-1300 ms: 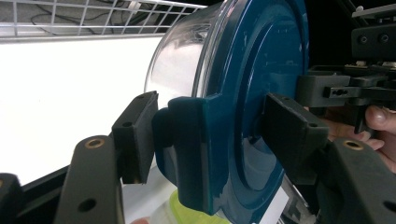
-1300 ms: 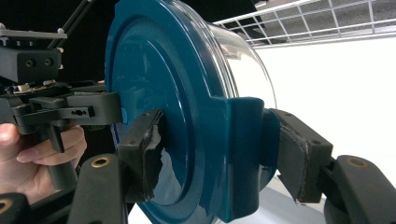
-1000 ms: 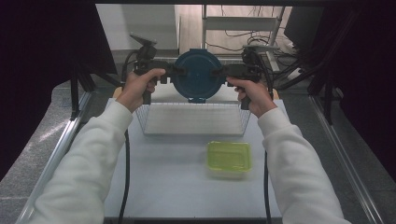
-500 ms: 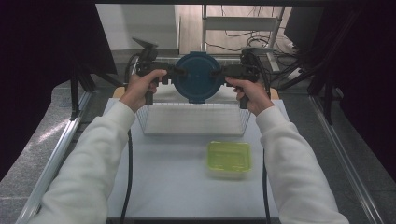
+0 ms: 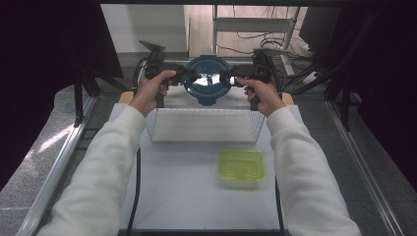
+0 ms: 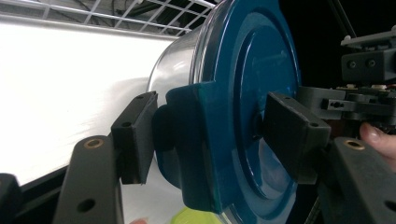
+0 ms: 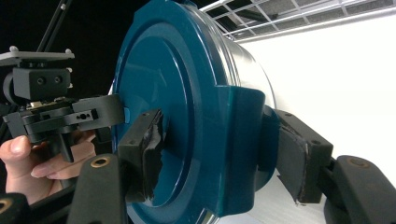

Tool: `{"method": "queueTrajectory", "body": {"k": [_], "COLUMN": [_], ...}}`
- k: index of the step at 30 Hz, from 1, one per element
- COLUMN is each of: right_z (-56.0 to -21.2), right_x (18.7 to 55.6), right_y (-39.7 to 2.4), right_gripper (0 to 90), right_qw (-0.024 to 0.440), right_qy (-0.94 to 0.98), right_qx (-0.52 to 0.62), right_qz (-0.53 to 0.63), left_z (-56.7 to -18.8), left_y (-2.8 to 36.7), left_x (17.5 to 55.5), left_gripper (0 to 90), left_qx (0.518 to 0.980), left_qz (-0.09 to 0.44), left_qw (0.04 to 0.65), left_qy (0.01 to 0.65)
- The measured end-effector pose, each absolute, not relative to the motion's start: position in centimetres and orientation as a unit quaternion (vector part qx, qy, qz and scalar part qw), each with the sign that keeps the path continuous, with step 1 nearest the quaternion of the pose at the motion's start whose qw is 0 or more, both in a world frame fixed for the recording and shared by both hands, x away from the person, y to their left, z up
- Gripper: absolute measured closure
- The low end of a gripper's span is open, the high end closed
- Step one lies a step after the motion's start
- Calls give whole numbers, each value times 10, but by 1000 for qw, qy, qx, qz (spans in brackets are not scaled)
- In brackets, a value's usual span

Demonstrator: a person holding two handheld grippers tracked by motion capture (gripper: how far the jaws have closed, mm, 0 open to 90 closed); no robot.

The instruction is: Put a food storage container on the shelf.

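Both pairs of jaws are clamped at about mid-width on the side latches of a round container with a teal lid (image 5: 208,80): my left gripper (image 5: 189,76) pinches the latch on its side, my right gripper (image 5: 227,76) the opposite one. In the left gripper view the pads (image 6: 135,135) press either side of the latch tab; the right gripper view shows the same on the far tab, its pads (image 7: 142,151) worn and ragged.

Going from my side outward: the green lidded box (image 5: 241,167) sits toward the near right of the desk (image 5: 182,196), then the white wire basket (image 5: 204,125) across the middle, and the container is held in the air past the basket's far edge, tipped so its lid faces the overhead camera.

I judge I'm lowering it toward the basket. To do that well I should keep both hands level and moving together, so neither latch twists or pops, and clear the basket's far rim before going down.

I can't tell what is inside: the steel body is opaque. The container's underside and the desk's far edge behind it are hidden.
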State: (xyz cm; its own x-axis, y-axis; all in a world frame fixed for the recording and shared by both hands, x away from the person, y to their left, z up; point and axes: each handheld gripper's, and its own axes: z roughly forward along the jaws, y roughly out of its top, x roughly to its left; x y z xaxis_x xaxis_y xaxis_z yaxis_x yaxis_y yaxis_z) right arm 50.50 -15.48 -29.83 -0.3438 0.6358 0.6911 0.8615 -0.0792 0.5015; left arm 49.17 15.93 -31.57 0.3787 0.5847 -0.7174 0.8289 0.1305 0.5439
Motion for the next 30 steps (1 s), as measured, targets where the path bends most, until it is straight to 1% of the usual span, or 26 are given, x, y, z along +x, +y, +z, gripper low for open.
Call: {"method": "queueTrajectory", "body": {"k": [11, 20, 26, 27, 28, 30], "right_z": [-306, -312, -313, -313, -313, -311], "right_x": [516, 520, 520, 520, 519, 516], "right_y": [-155, -154, -154, -153, -152, -148], "right_gripper": [361, 341, 332, 322, 290, 185], "right_qw": [139, 145, 142, 140, 131, 111], "right_qy": [-645, -634, -634, -634, -636, -644], "right_qx": [-587, -598, -596, -596, -595, -592], "right_qz": [-470, -468, -472, -473, -474, -471], "left_z": [-322, -328, -330, -330, -329, -326], "left_y": [158, 158, 158, 158, 157, 156], "left_x": [500, 506, 505, 505, 503, 500], "left_gripper": [368, 366, 361, 358, 350, 292], "left_qx": [629, 609, 606, 606, 606, 611], "left_qz": [-126, -134, -132, -129, -120, -95], "left_qw": [515, 517, 522, 524, 526, 524], "left_qy": [569, 586, 585, 584, 585, 586]}}
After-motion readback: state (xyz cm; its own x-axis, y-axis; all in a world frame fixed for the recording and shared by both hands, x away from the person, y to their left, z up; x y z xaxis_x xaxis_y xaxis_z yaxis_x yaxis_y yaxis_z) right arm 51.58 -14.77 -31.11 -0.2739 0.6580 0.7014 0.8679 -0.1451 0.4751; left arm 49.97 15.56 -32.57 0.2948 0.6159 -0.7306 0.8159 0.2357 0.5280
